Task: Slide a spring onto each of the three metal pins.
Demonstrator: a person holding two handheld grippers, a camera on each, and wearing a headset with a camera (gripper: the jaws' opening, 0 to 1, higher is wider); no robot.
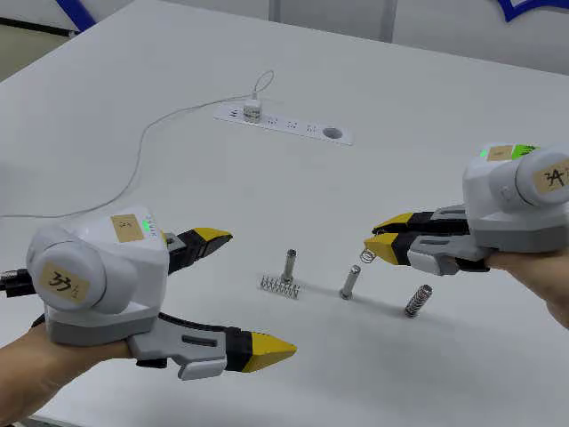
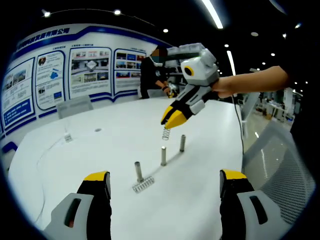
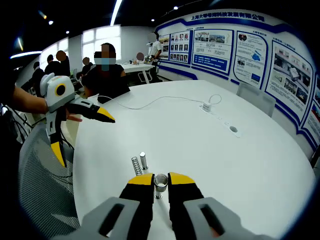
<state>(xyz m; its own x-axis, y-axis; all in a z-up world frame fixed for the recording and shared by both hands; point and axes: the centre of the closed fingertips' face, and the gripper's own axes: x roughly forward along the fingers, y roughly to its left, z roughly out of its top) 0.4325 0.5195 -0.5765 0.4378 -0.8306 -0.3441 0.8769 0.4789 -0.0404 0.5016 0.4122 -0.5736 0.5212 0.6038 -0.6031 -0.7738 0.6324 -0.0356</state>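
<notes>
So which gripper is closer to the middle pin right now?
Right. The right gripper, shut on a spring, hovers just above the middle pin; the left gripper is open, farther off, nearer the loose spring lying flat.

**Setting: an open-plan office or demonstration hall.** Blue-and-white display boards [image 3: 250, 47] are lining the wall. Strip lights [image 3: 116, 12] and spotlights are shining from a dark ceiling. People [image 3: 107, 80] are sitting beyond a large white bench [image 1: 400, 98], which is carrying an inset socket panel [image 1: 283, 123] with a plugged-in cable [image 1: 142, 151]. Mesh chairs [image 2: 280, 165] are standing beside it.
</notes>
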